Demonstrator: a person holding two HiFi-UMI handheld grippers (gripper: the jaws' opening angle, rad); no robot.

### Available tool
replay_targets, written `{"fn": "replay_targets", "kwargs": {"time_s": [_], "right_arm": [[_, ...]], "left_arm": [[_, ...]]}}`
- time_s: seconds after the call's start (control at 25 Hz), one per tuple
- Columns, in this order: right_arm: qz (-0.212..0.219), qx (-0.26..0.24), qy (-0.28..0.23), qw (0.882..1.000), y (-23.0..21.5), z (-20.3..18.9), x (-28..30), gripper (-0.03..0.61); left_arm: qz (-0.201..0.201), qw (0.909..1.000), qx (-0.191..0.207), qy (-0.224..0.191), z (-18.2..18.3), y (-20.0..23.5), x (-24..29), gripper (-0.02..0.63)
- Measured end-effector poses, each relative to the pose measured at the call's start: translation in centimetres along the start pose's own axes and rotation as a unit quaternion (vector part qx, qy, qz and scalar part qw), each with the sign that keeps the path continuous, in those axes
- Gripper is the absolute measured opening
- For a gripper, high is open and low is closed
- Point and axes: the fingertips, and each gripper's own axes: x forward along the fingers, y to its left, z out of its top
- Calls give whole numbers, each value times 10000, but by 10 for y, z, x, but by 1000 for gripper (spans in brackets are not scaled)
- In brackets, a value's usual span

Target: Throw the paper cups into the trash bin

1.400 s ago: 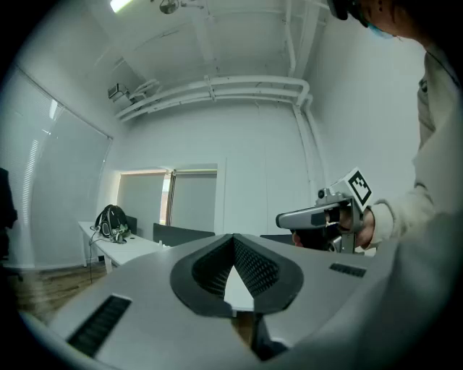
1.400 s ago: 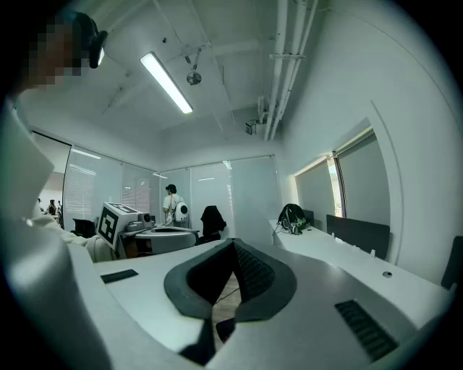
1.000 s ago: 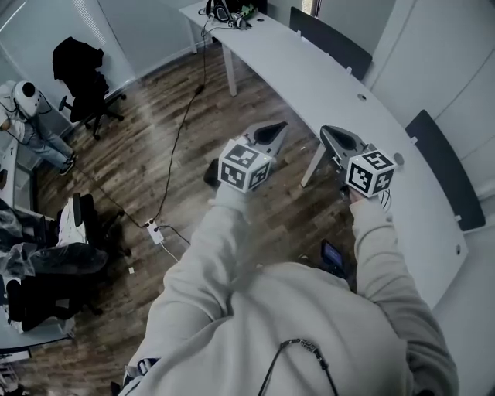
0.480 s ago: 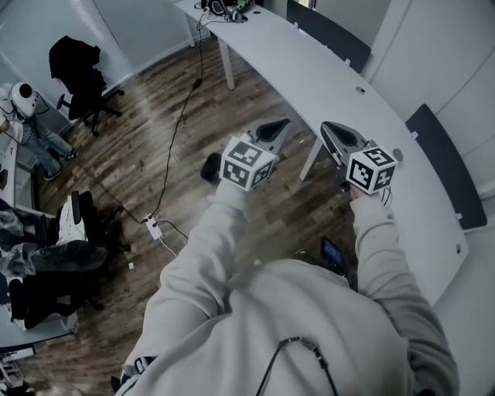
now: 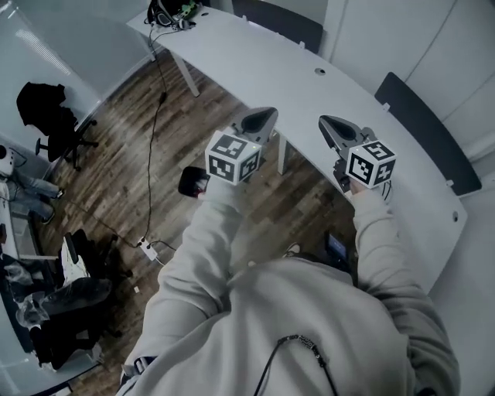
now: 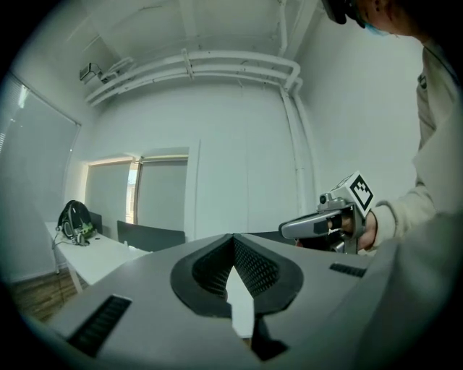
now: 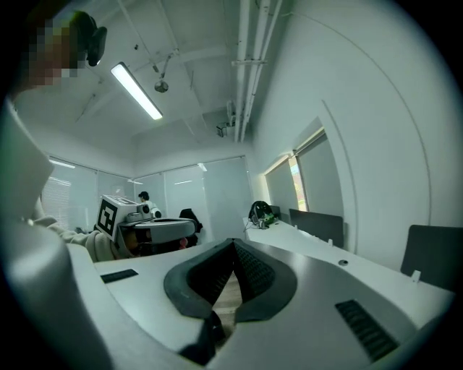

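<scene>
No paper cup and no trash bin shows in any view. I hold both grippers up side by side, over the wooden floor at the near edge of the long white desk (image 5: 309,85). The left gripper (image 5: 263,117) is shut with nothing between its jaws; its own view looks at the wall and ceiling with its closed tips (image 6: 233,238) in front. The right gripper (image 5: 325,122) is shut and empty too, its tips (image 7: 233,242) meeting. Each gripper shows in the other's view: the right gripper (image 6: 318,225) and the left gripper (image 7: 155,231).
The curved desk runs from top left to right, with dark chair backs (image 5: 425,128) behind it and a bag and gear (image 5: 166,11) at its far end. A black office chair (image 5: 48,116), a floor cable with power strip (image 5: 145,246) and a seated person (image 5: 19,189) are at left.
The head view has swung, so the desk now lies further across the top. Both grippers sit slightly higher in the picture, still side by side and shut.
</scene>
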Motion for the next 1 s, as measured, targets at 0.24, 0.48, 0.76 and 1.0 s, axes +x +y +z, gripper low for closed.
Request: {"fn": "replay_targets", "kwargs": {"time_s": [0.24, 0.48, 0.76, 1.0], "right_arm": [[-1212, 224, -367, 9917, -121, 7, -107, 17], [-2181, 343, -660, 9731, -199, 15, -210, 17], [-2228, 372, -685, 9717, -224, 7, -240, 17], [-2203, 516, -549, 9725, -248, -13, -229, 17]], "left_arm": [[-687, 9975, 73, -114, 8, -62, 116, 0], [-1528, 9874, -339, -252, 12, -134, 195, 0], [-1950, 9808, 13, -54, 11, -180, 246, 0], [-2106, 9776, 47, 23, 4, -172, 274, 0]]}}
